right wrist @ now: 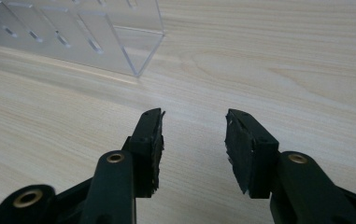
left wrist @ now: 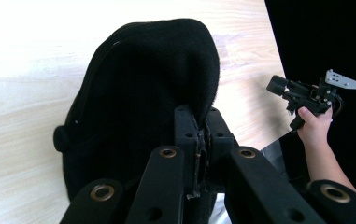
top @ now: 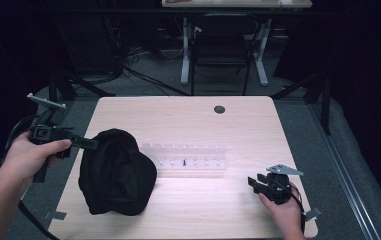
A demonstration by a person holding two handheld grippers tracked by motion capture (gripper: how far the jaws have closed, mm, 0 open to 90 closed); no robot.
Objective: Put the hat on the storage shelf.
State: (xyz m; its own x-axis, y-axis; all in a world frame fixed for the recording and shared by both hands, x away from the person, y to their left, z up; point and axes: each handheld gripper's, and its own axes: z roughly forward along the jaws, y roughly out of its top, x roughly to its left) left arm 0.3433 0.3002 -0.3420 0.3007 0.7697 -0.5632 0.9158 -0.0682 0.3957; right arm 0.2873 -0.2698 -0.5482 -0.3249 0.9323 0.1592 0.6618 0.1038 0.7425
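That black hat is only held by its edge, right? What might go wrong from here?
The left gripper pinches only a thin bit of the black hat rim, so the fabric may slip free when lifted. The hat lies close beside the clear plastic rack; dragging it could knock the rack. The right gripper is open and holds nothing, so it gives no support.

A black knitted hat (top: 117, 172) is seen on the left part of the light wooden table (top: 188, 115), slumped in a soft heap. Its upper left edge is lifted and pinched between the closed jaws of the left gripper (top: 94, 144). A fuzzy fabric surface is shown in the left gripper view.
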